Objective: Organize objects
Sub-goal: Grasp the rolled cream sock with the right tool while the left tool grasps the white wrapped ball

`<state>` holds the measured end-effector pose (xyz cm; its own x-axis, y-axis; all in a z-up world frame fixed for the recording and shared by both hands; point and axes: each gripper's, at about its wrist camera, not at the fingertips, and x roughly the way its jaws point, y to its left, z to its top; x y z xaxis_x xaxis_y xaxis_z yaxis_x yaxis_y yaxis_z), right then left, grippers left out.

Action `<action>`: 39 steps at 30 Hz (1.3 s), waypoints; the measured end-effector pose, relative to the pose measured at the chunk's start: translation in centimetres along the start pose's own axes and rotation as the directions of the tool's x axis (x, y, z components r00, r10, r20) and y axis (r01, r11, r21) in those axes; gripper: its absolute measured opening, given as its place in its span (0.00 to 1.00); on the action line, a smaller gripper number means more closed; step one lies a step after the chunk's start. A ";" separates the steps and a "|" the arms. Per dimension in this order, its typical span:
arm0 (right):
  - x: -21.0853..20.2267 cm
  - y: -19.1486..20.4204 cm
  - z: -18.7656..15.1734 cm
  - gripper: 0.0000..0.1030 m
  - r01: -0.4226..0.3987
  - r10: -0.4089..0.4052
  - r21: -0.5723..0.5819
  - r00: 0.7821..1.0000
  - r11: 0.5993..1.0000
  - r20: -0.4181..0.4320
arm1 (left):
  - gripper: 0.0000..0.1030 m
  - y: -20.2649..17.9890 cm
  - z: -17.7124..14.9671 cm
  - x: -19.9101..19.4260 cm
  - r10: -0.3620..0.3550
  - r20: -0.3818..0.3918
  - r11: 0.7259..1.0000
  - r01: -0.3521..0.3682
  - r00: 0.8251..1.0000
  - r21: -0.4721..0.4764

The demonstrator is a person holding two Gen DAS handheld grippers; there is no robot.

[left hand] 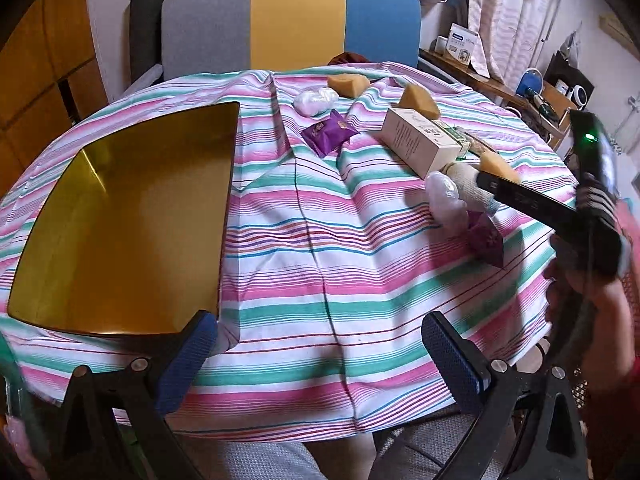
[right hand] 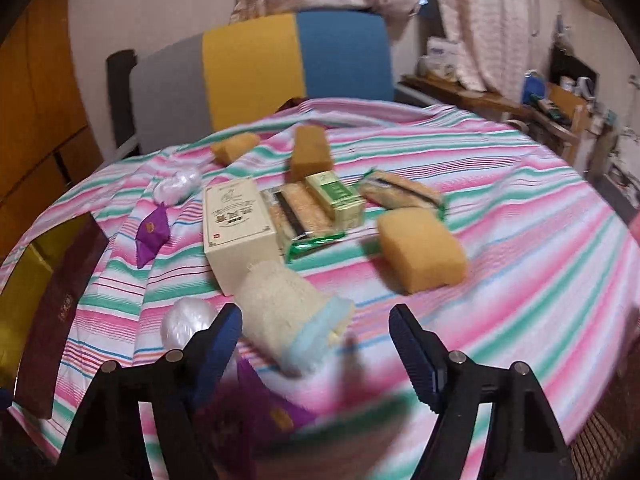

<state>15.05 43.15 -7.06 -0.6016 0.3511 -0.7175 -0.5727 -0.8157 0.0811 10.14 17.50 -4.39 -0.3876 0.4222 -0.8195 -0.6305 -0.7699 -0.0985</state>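
Observation:
A gold tray (left hand: 124, 220) lies on the striped cloth at the left; it also shows in the right wrist view (right hand: 24, 292). My left gripper (left hand: 320, 340) is open and empty over the cloth beside the tray. My right gripper (right hand: 316, 332) is open just above a rolled white towel (right hand: 288, 312) and a purple packet (right hand: 272, 412). Nearby lie a cream box (right hand: 236, 228), a white plastic ball (right hand: 186, 322), yellow sponges (right hand: 420, 248), green snack packs (right hand: 312, 212) and another purple packet (right hand: 150, 234).
A grey, yellow and blue chair back (left hand: 292, 20) stands behind the table. A cluttered shelf (left hand: 540, 96) is at the right. The cloth's front edge (left hand: 280, 428) hangs over the table. A second white ball (left hand: 316, 100) lies far back.

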 end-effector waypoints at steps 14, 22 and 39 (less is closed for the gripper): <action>3.3 -0.9 -1.0 0.57 -0.257 0.259 0.038 0.965 0.966 -0.041 | 1.00 -3.4 2.4 1.8 0.035 0.013 0.998 -0.036 0.999 0.060; 2.3 -3.8 -2.0 0.52 -0.063 0.054 0.102 0.994 0.993 0.090 | 1.00 -5.3 4.9 4.3 0.007 0.030 0.998 -0.009 1.000 0.061; 3.0 -3.4 -3.0 0.51 -0.028 0.020 0.067 0.992 0.997 0.128 | 0.92 -6.2 8.7 13.2 -0.172 -0.038 0.967 0.161 0.984 -0.197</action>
<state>16.84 45.58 -11.53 -0.6791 0.3911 -0.6211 -0.5914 -0.7928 0.1474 3.13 32.03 -9.69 -0.2476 0.5298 -0.8112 -0.5400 -0.7706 -0.3385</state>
